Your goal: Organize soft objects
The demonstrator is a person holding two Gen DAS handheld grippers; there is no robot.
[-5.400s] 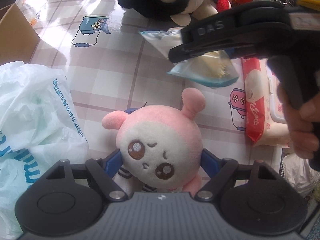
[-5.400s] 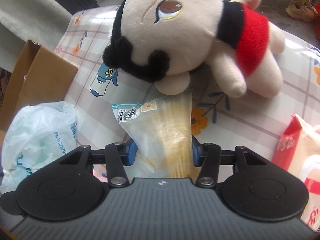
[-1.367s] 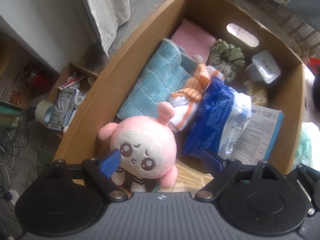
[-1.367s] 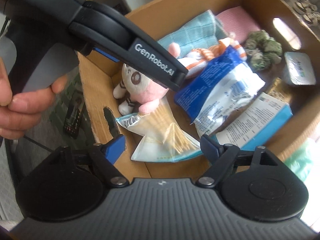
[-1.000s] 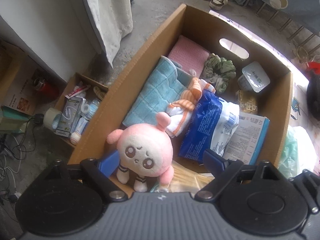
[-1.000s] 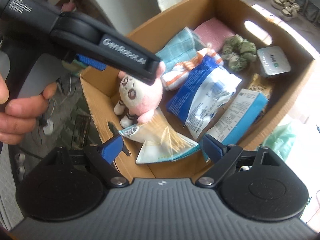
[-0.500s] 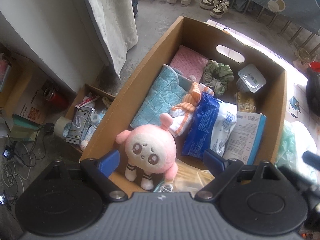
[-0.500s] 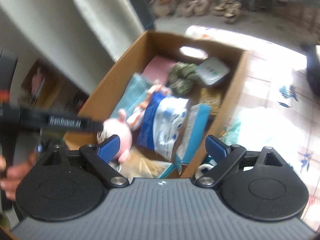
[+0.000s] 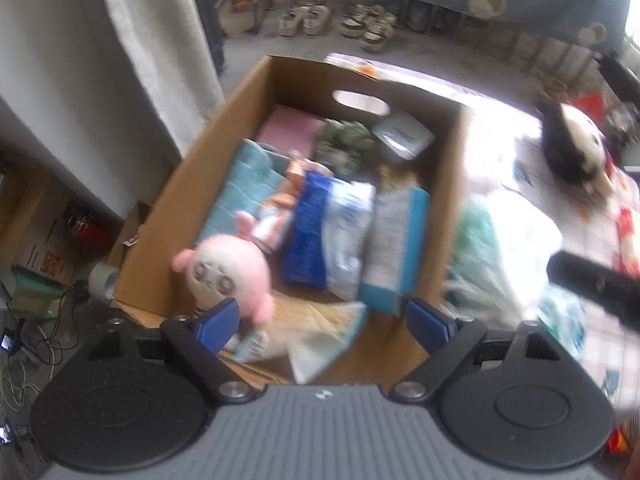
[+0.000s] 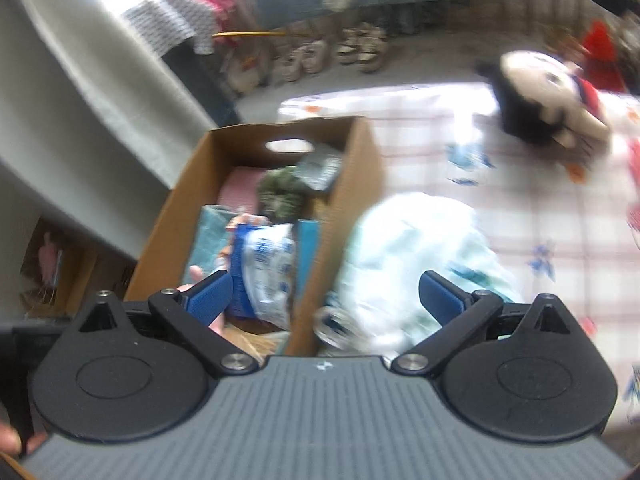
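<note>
A pink plush doll point(image 9: 230, 276) lies in the near left corner of the cardboard box point(image 9: 192, 184), beside a clear bag of pale sticks point(image 9: 320, 328). My left gripper point(image 9: 322, 318) hangs open above them, holding nothing. My right gripper point(image 10: 326, 290) is over the box's right wall point(image 10: 340, 200) and the white plastic bag point(image 10: 420, 248); its jaws are opening with nothing between them. A black-and-cream plush doll point(image 10: 548, 96) with a red top lies on the checked tablecloth point(image 10: 540, 200) at the far right; the same plush doll point(image 9: 576, 148) shows in the left wrist view.
The box also holds a teal cloth point(image 9: 244, 188), a pink cloth point(image 9: 288, 128), a green scrunchie point(image 9: 344, 144), a blue-and-white pack point(image 9: 324, 236) and a white tub point(image 9: 404, 134). A red-and-white wipes pack point(image 9: 626, 236) lies right. Shoes point(image 9: 332, 24) stand on the floor beyond.
Both grippers have pulled back and up from the box, leaving the pink doll and the bag of sticks inside. The right gripper has swung right toward the table, its jaws wider.
</note>
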